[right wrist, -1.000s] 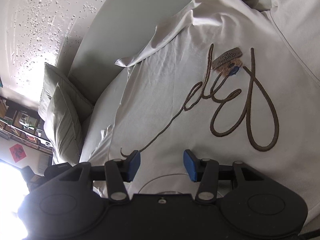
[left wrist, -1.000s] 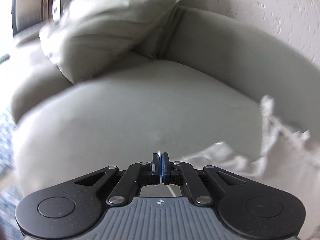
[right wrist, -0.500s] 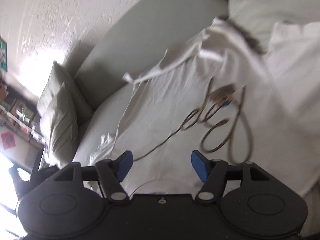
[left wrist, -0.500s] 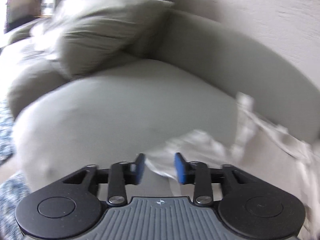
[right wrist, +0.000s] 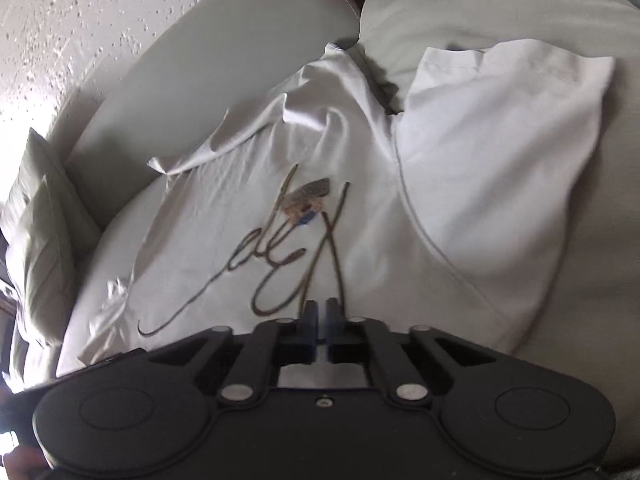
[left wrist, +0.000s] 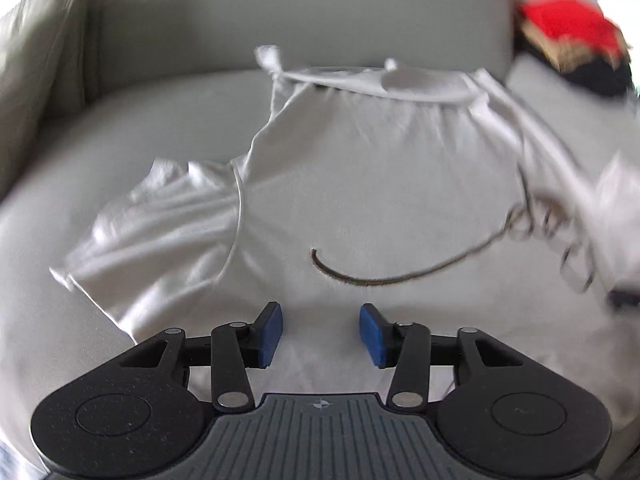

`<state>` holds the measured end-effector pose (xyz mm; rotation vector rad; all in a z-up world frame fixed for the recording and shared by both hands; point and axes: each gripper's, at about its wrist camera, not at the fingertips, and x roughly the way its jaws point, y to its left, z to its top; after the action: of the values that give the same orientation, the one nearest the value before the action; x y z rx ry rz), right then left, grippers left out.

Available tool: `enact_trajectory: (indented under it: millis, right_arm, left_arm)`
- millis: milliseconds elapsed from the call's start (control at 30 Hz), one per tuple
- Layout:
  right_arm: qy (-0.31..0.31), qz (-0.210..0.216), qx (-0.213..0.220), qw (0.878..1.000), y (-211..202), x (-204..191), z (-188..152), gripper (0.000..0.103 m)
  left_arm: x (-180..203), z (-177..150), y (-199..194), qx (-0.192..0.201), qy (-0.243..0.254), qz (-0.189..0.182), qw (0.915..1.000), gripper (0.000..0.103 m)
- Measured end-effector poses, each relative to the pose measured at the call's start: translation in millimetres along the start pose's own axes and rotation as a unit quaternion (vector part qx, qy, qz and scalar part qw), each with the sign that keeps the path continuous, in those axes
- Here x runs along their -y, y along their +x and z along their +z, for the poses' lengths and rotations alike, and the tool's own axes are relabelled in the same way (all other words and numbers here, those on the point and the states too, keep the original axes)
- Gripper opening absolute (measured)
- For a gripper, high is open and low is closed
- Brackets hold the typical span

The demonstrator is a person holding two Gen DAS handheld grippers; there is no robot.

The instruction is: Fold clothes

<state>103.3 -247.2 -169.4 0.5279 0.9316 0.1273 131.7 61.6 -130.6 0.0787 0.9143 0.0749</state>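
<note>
A white T-shirt (left wrist: 360, 168) with brown script lettering (right wrist: 280, 256) lies spread front-up on a grey sofa seat (left wrist: 160, 120). Its left sleeve (left wrist: 160, 232) is rumpled, while the other sleeve (right wrist: 500, 128) lies flat to the right. My left gripper (left wrist: 320, 332) hovers open over the shirt's near edge, nothing between its blue pads. My right gripper (right wrist: 322, 328) is shut just below the lettering. Only a thin slit shows between its pads, with no cloth visibly pinched or pulled.
A grey cushion (left wrist: 36, 60) leans at the sofa's left end and shows again as a cushion (right wrist: 36, 208) in the right wrist view. A red and black bundle (left wrist: 572, 40) lies at the back right. The sofa backrest (left wrist: 300, 12) and a textured wall (right wrist: 80, 20) stand behind.
My left gripper has gone from shut to open and swung right, over the shirt. My right gripper has closed from wide open and drawn back toward the shirt's near edge.
</note>
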Motion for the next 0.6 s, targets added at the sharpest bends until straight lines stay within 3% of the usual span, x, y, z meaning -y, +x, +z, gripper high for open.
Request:
enact_trajectory:
  millis: [67,167,267,400,600]
  right_arm:
    - [-0.005,-0.021,0.000,1.000,-4,6,-2,0.001]
    - [-0.012,-0.053,0.000,0.999,-11,15,-4,0.002]
    - [-0.015,-0.076,-0.002,0.997,-17,22,-6,0.015]
    - [-0.029,-0.055,0.006,0.998,-28,18,-7,0.015]
    - [-0.032,0.021,0.054,0.998,-62,-10,12,0.015]
  left_arm:
    - [-2,-7,-5,0.003,0.011,0.018,0.9998,0.049]
    - [-21,-18,-15,-0.009,-0.024,0.026,0.9993,0.050]
    - [-35,-28,-28,-0.023,-0.045,0.030,0.9982,0.051]
    - [-45,-36,-50,-0.028,-0.059,0.036,0.9972,0.050]
    - [-49,-14,-93,0.046,-0.054,0.043,0.9965,0.047]
